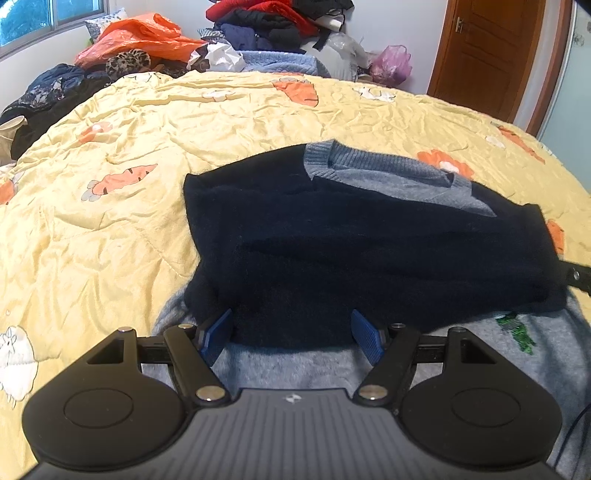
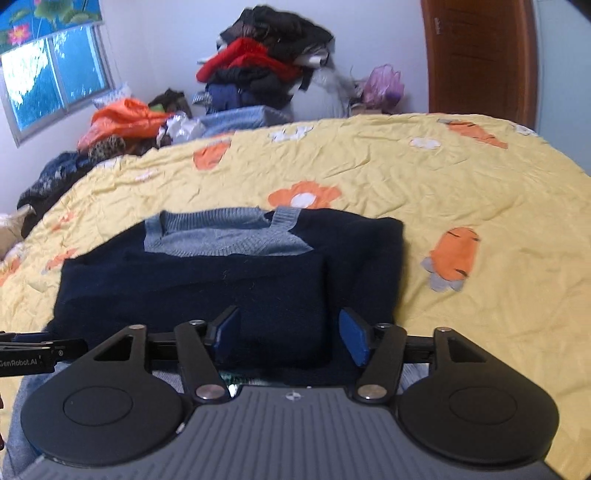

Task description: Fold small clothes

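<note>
Sweater [image 1: 354,243], navy knit with a ribbed grey-blue collar, lies folded on the yellow carrot-print quilt [image 1: 110,229], its near edge over a grey fleece garment [image 1: 295,362]. Only the left view shows that garment's green sequin patch [image 1: 515,332]; only the right view shows the lotus picture [image 2: 48,18] above the window. Left gripper [image 1: 291,338] and right gripper [image 2: 291,336] both stand spread, blue pads empty. Clothes pile [image 2: 266,66] fills the corner.

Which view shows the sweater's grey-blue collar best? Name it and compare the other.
The right wrist view: the collar faces the camera nearly centred, both ribbed edges visible above the navy sweater. The left wrist view shows the collar at an angle, off to the right.
</note>
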A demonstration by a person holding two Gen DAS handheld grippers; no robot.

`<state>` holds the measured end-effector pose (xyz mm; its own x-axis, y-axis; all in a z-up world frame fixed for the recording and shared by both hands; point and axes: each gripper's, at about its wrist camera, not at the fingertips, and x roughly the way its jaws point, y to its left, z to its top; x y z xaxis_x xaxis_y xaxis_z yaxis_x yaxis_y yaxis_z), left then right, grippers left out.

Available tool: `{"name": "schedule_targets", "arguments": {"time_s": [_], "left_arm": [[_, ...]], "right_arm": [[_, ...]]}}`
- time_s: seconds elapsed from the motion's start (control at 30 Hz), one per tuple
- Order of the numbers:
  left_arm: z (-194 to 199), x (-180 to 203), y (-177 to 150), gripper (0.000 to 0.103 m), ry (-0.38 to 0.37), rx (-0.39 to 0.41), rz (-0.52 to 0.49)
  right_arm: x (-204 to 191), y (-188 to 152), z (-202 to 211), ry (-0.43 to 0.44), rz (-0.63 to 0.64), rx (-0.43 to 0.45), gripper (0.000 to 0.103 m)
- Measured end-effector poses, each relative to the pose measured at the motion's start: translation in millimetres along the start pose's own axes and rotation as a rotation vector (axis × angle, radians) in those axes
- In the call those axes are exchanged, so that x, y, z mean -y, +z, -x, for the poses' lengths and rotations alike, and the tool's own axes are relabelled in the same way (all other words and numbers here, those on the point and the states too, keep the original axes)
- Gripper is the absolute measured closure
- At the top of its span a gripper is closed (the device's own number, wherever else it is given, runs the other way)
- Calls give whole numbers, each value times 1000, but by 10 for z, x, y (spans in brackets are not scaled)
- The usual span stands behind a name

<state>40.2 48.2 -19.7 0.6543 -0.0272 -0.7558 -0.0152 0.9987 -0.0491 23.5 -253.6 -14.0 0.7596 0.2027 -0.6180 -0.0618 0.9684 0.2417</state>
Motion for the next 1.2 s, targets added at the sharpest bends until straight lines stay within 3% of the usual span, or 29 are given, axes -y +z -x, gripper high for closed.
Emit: {"name": "schedule_targets", "arguments": {"time_s": [0.3, 0.43, 0.53, 0.67, 0.77, 0.87, 1.07, 1.13, 1.2], "left_arm": [[231, 151, -259, 32, -53, -6, -4], [324, 224, -371, 32, -68, -9, -20], [395, 252, -431, 32, -72, -3, -25], [445, 266, -520, 32, -66, -10, -27], [517, 269, -608, 32, -71, -10, -30], [608, 238, -675, 32, -66, 5, -46], [701, 105, -778, 26, -63, 11, -3], [724, 96, -804, 26, -76, 10, 3], [753, 98, -834, 26, -83, 12, -1]], "right_arm": [[103, -590, 460, -28, -30, -7, 32], [5, -838, 665, 25, -88, 10, 32], [-176, -926, 762, 36, -150, 36, 23], [-397, -1067, 779, 134, -192, 68, 15], [-433, -1169, 767, 2, -126, 123, 15], [-186, -1215, 856, -112, -189, 145, 15], [261, -1295, 1250, -481, -149, 280, 14], [354, -1298, 1327, -490, -141, 274, 12], [440, -1272, 1362, -380, -169, 232, 10]]}}
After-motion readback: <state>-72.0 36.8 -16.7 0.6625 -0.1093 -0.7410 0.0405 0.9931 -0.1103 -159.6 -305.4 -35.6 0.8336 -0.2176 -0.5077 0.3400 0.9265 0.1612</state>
